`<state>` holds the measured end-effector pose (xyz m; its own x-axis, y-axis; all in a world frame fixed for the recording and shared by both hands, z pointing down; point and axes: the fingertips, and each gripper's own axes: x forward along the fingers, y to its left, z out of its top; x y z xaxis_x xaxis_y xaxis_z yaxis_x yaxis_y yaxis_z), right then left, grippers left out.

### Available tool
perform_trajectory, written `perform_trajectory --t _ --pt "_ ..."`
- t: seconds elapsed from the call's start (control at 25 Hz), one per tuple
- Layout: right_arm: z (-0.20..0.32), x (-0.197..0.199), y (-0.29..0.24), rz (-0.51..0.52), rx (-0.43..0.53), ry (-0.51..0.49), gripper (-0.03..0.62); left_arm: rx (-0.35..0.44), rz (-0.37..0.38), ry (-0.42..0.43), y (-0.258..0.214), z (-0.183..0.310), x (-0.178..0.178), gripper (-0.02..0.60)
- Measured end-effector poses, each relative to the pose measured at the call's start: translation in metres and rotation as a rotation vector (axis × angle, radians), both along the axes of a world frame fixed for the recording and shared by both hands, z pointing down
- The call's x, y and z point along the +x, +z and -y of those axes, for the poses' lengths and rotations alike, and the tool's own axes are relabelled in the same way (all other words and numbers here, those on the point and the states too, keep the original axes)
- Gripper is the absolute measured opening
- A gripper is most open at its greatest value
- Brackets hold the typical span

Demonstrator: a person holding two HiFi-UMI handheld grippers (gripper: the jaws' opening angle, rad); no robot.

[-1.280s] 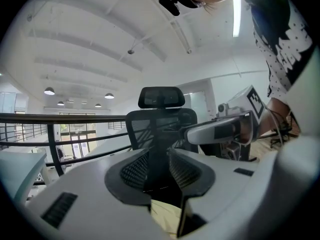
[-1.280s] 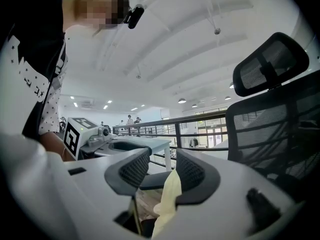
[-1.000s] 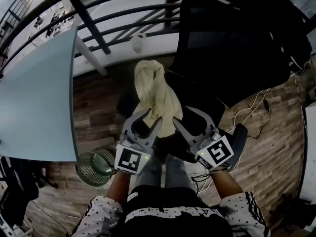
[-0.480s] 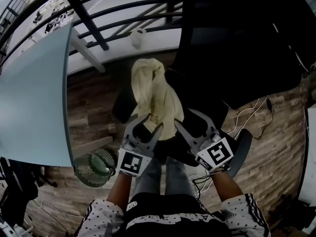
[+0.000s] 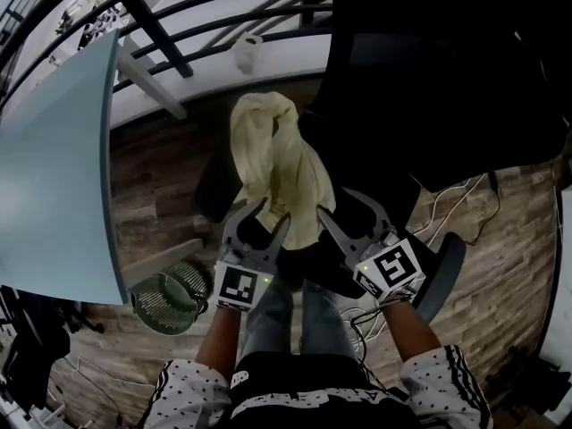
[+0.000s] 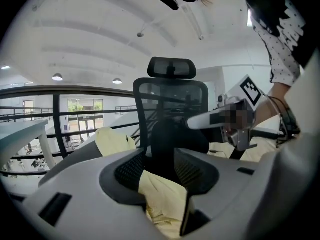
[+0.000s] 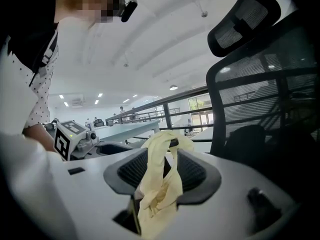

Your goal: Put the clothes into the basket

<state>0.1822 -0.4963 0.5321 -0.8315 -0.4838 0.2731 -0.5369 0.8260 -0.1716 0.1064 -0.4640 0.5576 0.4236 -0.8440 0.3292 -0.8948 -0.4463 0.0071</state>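
Nothing looks to be in the basket (image 5: 166, 304) yet. Our left hand-held gripper (image 5: 275, 211), whose jaws have just been opening, and our right hand-held gripper (image 5: 335, 204) both stand open around the yellow garment (image 5: 268, 150) on the chair (image 5: 402, 88).

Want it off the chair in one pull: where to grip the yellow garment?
Probably take the yellow garment at its bunched near end, coming from the person's side: it lies lengthwise over the black chair, that end nearest and seemingly free.
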Motion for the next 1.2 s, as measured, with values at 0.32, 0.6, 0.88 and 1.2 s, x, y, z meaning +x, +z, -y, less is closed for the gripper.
perform_trajectory --t 0.32,0.6,0.88,1.2 --pt "0.013 0.006 0.043 -0.062 -0.032 0.004 0.173 -0.043 0.005 -0.008 0.038 0.011 0.000 0.178" --pt "0.020 0.001 0.075 -0.107 -0.045 -0.001 0.176 -0.052 0.004 -0.025 0.069 0.019 -0.007 0.183" --pt "0.025 0.004 0.105 -0.124 -0.081 0.000 0.187 -0.109 0.001 -0.064 0.105 0.016 -0.013 0.196" --pt "0.034 0.009 0.139 -0.167 -0.123 -0.007 0.198 -0.205 -0.023 -0.170 0.150 0.008 -0.026 0.216"
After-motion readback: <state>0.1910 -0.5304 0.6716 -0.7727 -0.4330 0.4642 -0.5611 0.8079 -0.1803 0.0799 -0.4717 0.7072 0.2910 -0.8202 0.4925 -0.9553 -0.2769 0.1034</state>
